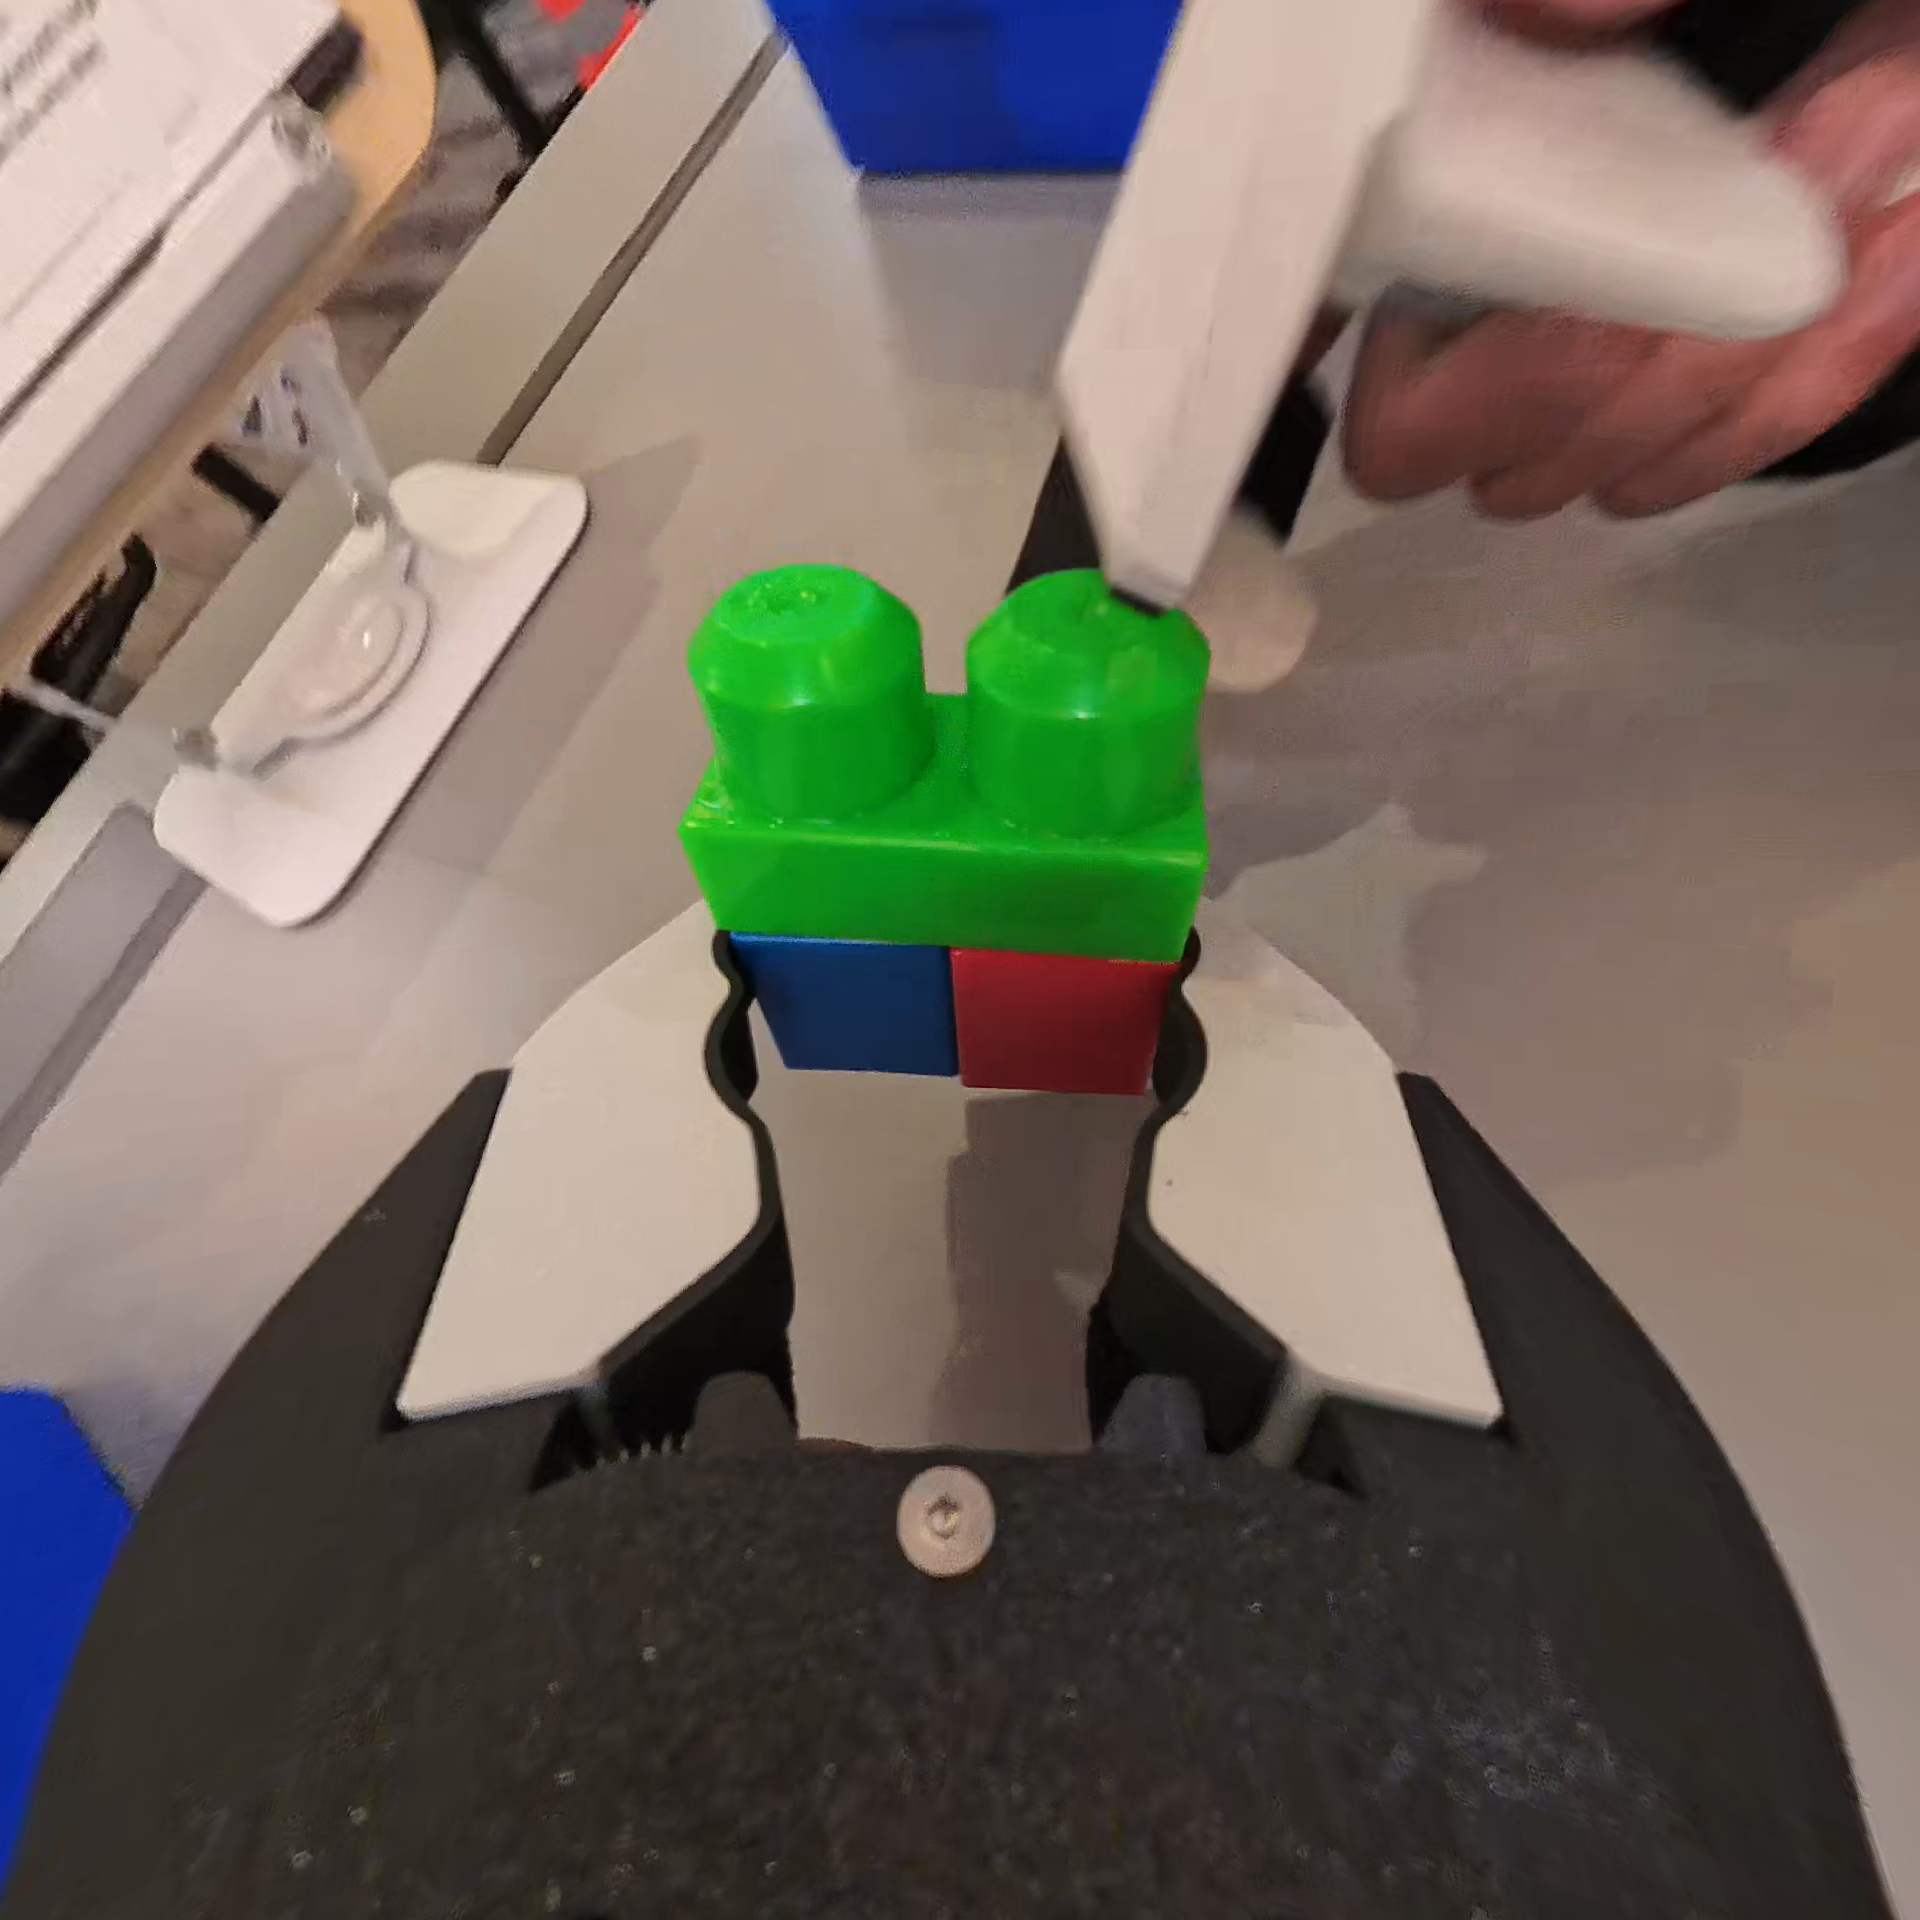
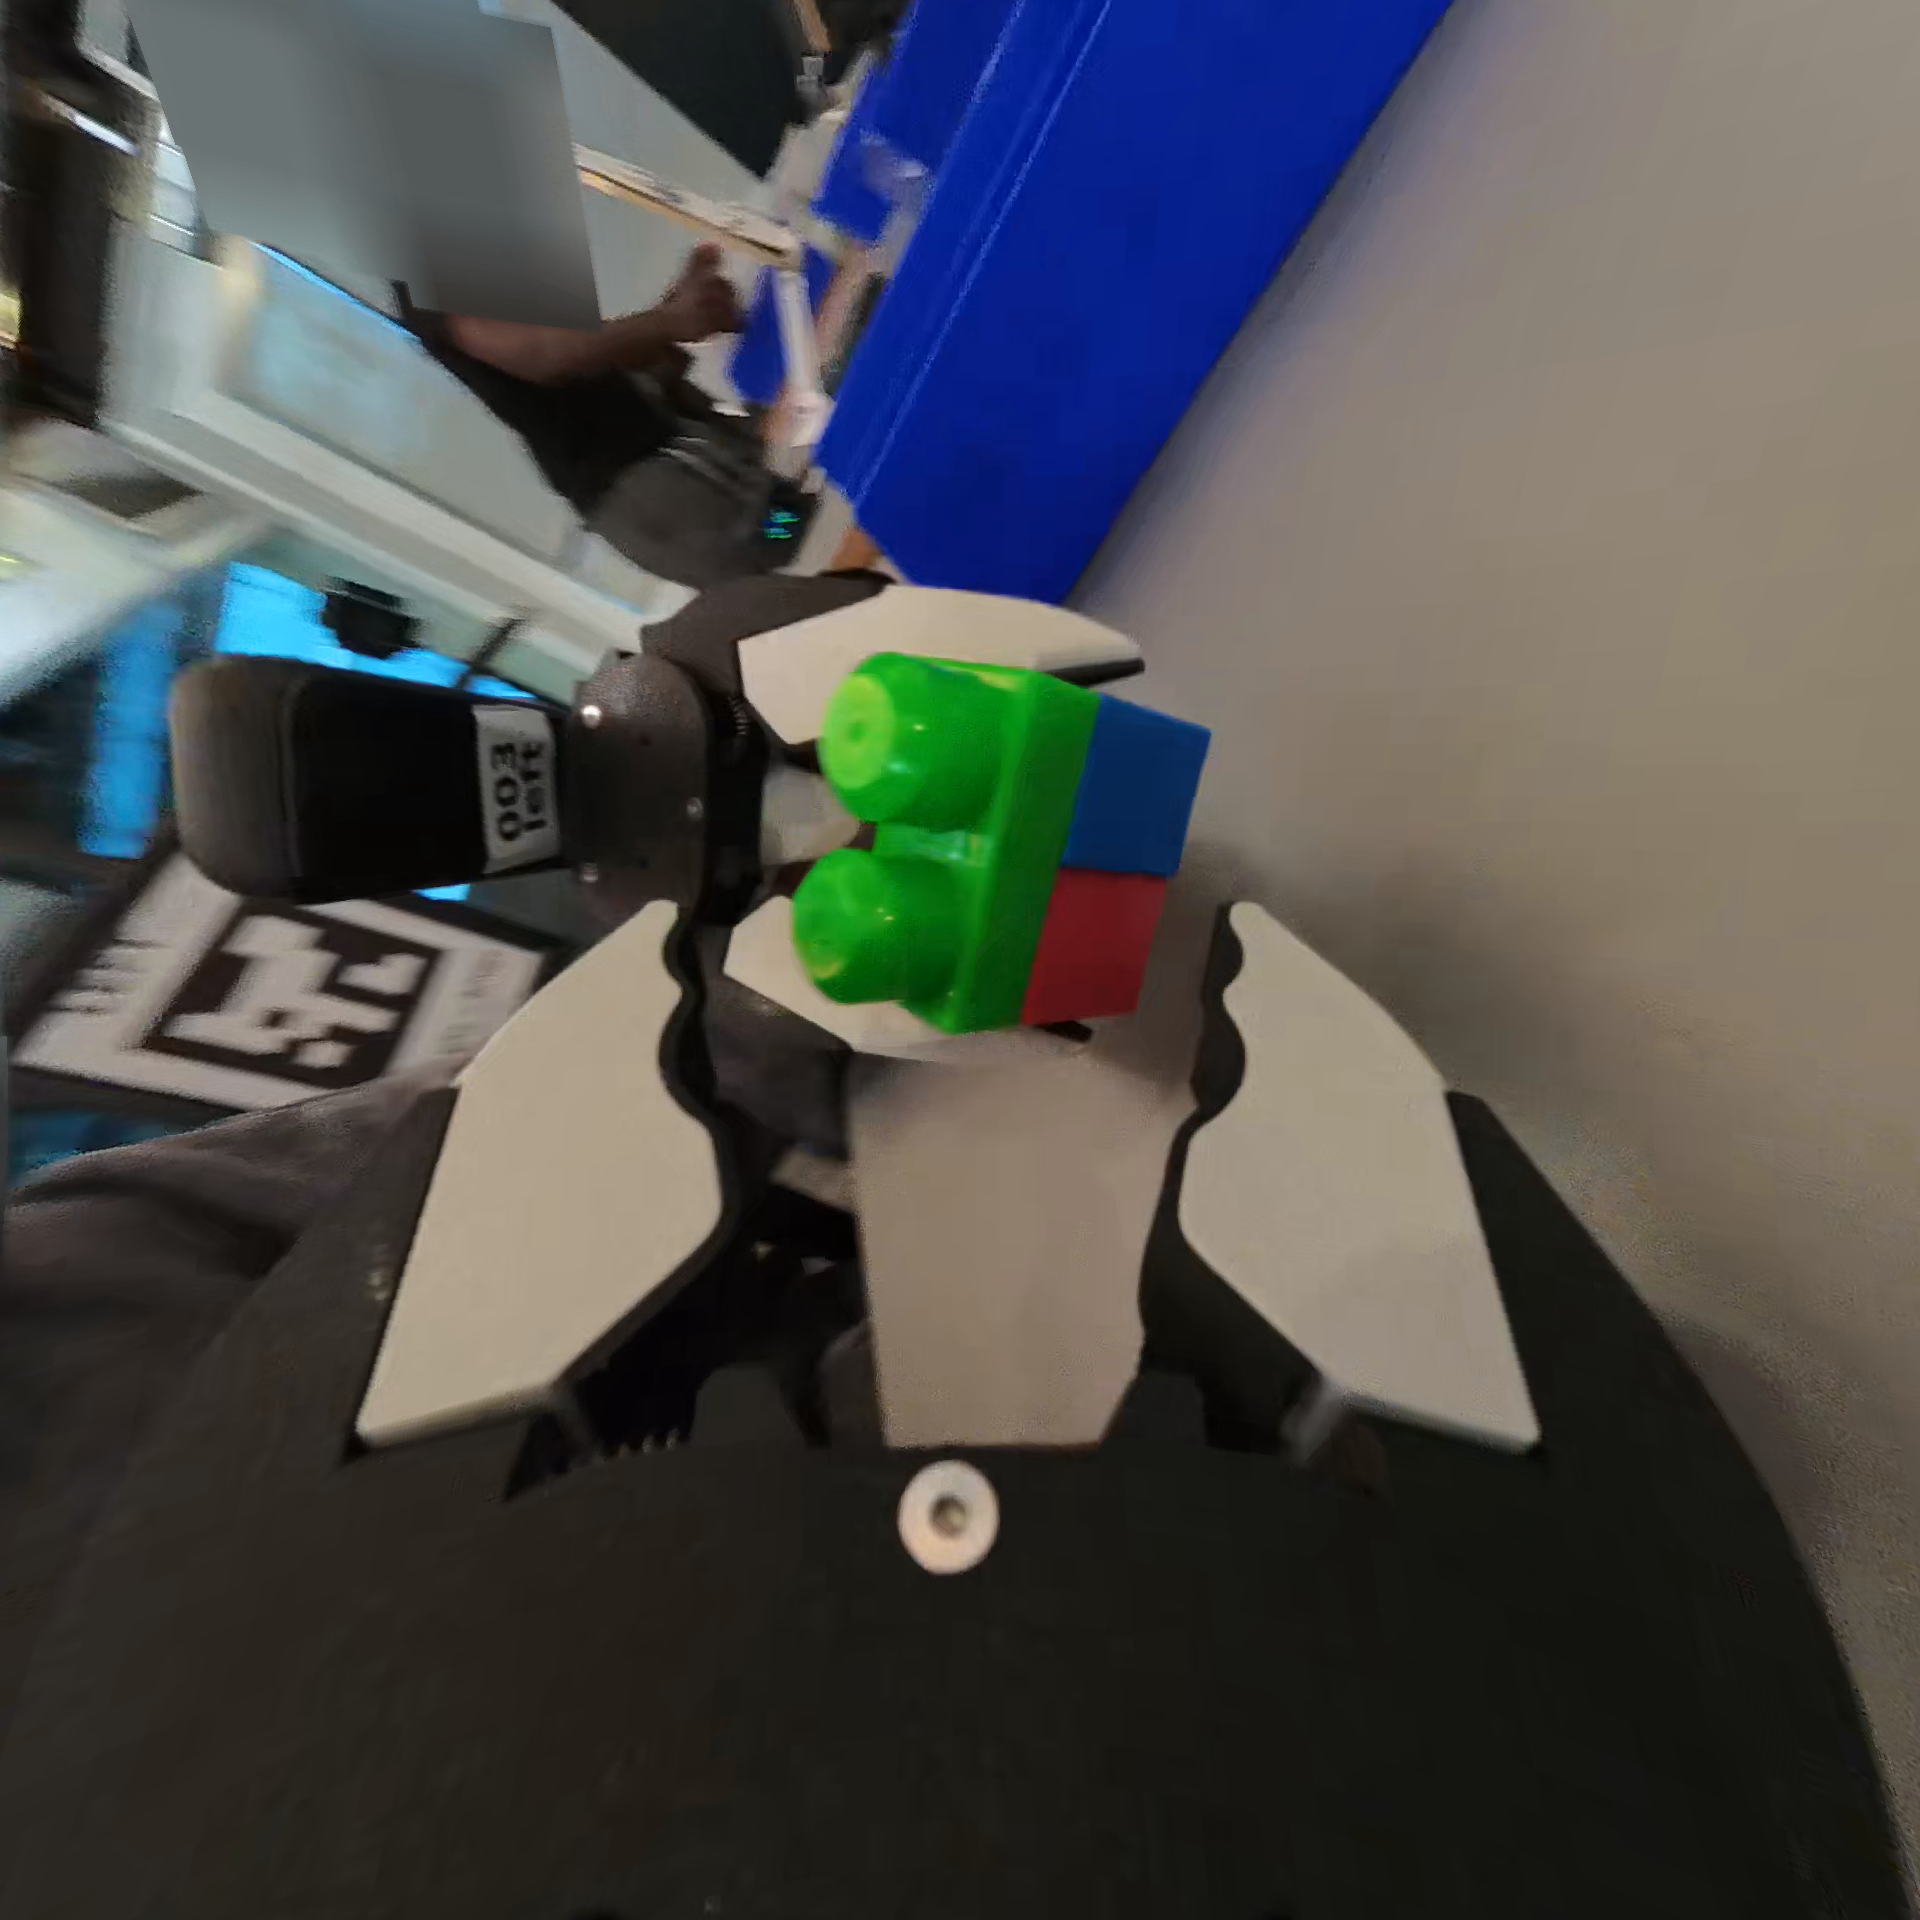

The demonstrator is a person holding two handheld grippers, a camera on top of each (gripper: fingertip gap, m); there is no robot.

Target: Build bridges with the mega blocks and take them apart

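Note:
A small bridge stands between my left gripper's fingers: a green two-stud block (image 1: 940, 821) sits on a blue block (image 1: 852, 1003) and a red block (image 1: 1055, 1023). My left gripper (image 1: 956, 966) is shut on the blue and red blocks from both sides. A white finger (image 1: 1164, 395) of my right gripper comes down from the upper right, its tip at the green block's right stud. In the right wrist view my right gripper (image 2: 951, 920) is open, with the green block (image 2: 997, 852), blue block (image 2: 1138, 790) and red block (image 2: 1101, 945) just ahead of its fingers.
A blue bin (image 1: 977, 83) stands at the back of the grey table (image 1: 1558, 935); it also shows in the right wrist view (image 2: 1039, 312). A clear glass stand on a white mat (image 1: 364, 665) sits left. A hand (image 1: 1610, 416) holds the right gripper. A person (image 2: 582, 395) is in the background.

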